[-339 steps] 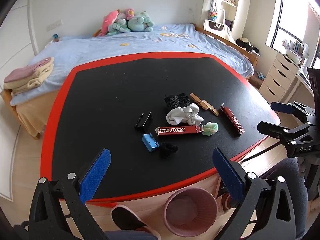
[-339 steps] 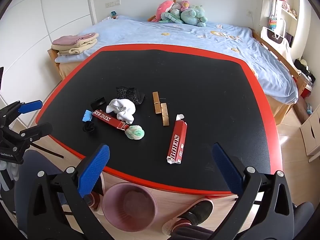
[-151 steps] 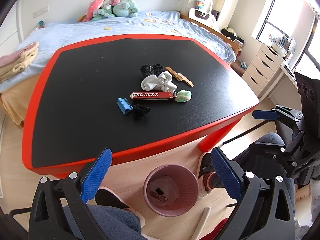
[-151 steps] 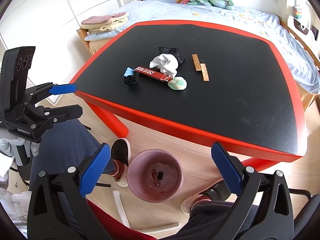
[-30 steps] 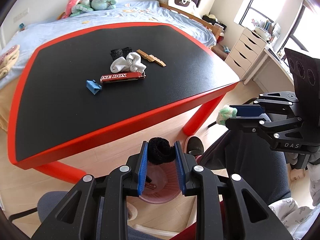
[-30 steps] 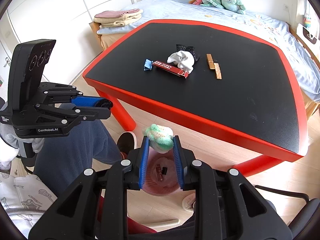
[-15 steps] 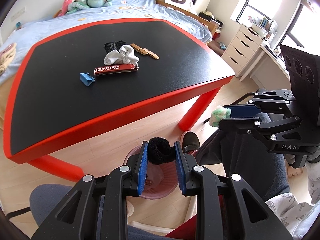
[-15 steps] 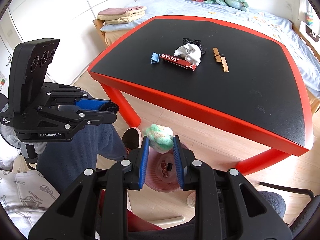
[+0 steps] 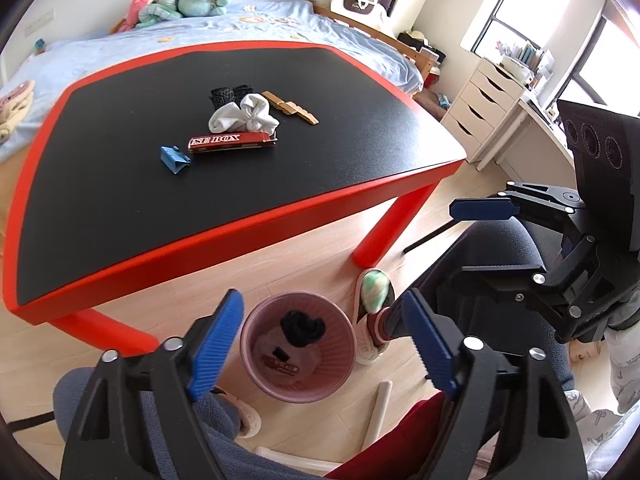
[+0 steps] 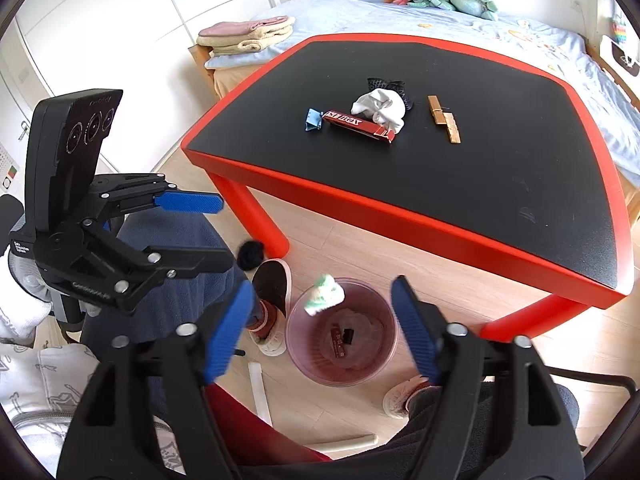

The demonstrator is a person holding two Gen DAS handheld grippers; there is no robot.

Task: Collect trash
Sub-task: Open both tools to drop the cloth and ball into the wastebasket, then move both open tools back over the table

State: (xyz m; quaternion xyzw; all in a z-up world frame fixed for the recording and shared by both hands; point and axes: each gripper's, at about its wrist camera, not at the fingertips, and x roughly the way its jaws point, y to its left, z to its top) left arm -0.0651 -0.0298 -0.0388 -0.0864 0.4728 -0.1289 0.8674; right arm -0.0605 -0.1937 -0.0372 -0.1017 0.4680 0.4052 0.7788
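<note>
Tongs [image 9: 320, 340] (two) gaping, one bin [image 9: 348, 364]

Blue bed [image 9: 240, 28], plush toys [image 9: 180, 0], white drawers [image 9: 486, 108], folded towels [image 10: 248, 34]

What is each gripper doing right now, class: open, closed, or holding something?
Left gripper: open, holding nothing; black wad loose over the pink bin.
Right gripper: open, holding nothing; green-white wad loose over the bin.
</note>
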